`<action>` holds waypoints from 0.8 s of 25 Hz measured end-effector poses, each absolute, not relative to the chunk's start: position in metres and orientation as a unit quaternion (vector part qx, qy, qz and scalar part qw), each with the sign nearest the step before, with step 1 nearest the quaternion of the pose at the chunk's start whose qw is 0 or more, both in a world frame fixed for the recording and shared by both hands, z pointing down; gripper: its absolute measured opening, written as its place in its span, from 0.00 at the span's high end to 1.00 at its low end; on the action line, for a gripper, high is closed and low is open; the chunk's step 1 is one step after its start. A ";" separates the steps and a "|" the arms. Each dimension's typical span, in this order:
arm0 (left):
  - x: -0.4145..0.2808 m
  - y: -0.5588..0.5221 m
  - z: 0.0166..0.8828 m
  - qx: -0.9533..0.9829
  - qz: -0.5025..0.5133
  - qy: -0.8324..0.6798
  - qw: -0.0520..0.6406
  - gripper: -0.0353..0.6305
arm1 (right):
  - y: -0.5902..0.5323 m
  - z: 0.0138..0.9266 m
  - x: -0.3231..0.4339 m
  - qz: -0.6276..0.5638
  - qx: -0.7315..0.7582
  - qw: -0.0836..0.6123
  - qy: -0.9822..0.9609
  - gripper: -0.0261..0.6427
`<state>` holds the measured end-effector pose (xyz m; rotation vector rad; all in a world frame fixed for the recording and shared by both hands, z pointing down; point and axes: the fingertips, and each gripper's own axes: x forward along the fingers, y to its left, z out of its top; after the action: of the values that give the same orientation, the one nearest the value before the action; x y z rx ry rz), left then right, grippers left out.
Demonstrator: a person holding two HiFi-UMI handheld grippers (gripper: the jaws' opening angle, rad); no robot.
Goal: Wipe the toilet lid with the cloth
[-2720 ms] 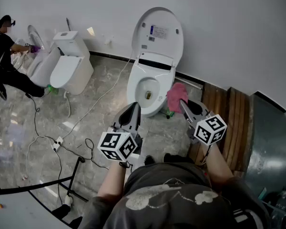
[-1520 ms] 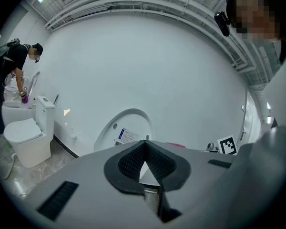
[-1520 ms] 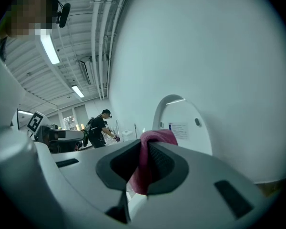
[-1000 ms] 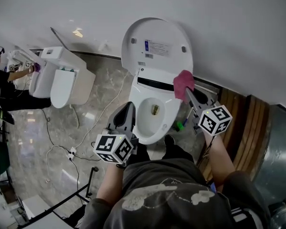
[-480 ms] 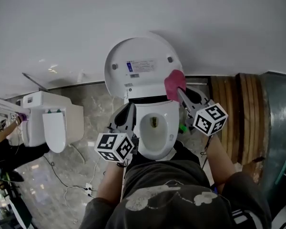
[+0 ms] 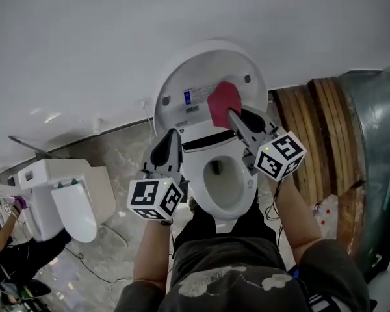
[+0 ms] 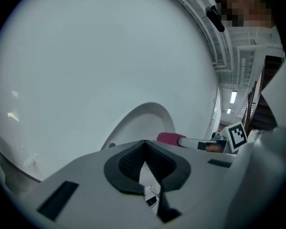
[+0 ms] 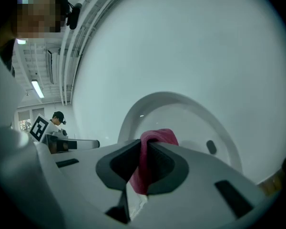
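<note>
**Pink cloth raised to the open toilet lid, right claw clamped on it**

The toilet lid (image 6: 201, 65) stood upright against the pale wall (image 6: 117, 38), its inner face and a small printed label (image 6: 190, 97) turned to the person. Both bare forearms reached forward from the torso toward the lid, one at each side of the open bowl (image 6: 224, 188) below it.

The right forearm (image 6: 295, 217) stretched up at the lid's right side. The right claw (image 6: 231, 114) was aimed at the lid's inner face, its marker cube (image 6: 279, 155) trailing behind it. Its jaws were closed on the pink cloth (image 6: 222, 101), which stood bunched out past the tips and lay over the lid's face just right of the label. In the right gripper view the cloth (image 8: 157, 138) was pinched between the dark pads of the right claw (image 8: 144, 162) and hung a little below them, with the lid (image 8: 190, 113) rising directly behind it. Whether the cloth pressed on the lid could not be told.

The left forearm (image 6: 153, 255) ran up at the lid's lower left. The left claw (image 6: 171, 138) pointed toward the lid's lower edge, beside the hinge end of the bowl. In the left gripper view the left claw (image 7: 144, 151) had its jaws together with nothing between them; the lid (image 7: 143, 119) curved up beyond them, and the cloth (image 7: 169, 138) showed to the right of it.

Well left of the lid, a second toilet (image 6: 68, 197) stood on the marble floor (image 6: 127, 168).
</note>
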<state>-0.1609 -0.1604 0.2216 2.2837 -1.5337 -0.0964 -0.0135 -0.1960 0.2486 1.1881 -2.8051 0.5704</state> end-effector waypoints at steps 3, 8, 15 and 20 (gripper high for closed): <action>-0.176 -0.168 0.222 0.823 -0.034 -0.538 0.178 0.94 | -0.206 0.238 -0.049 0.164 0.371 0.001 -0.914 0.90; -0.181 -0.167 0.227 0.814 -0.051 -0.548 0.183 0.94 | -0.215 0.231 -0.092 0.150 0.335 0.008 -0.930 0.90; -0.159 -0.150 0.224 0.803 -0.053 -0.563 0.187 0.94 | -0.237 0.213 -0.098 0.144 0.318 -0.013 -0.937 0.90; -0.138 -0.148 0.221 0.798 -0.046 -0.571 0.185 0.94 | -0.256 0.208 -0.058 0.141 0.336 -0.023 -0.931 0.90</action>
<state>-0.1375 -0.1479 0.2206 2.2504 -1.6107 -0.1291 -0.0578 -0.2558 0.2076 1.0723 -2.9671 0.4491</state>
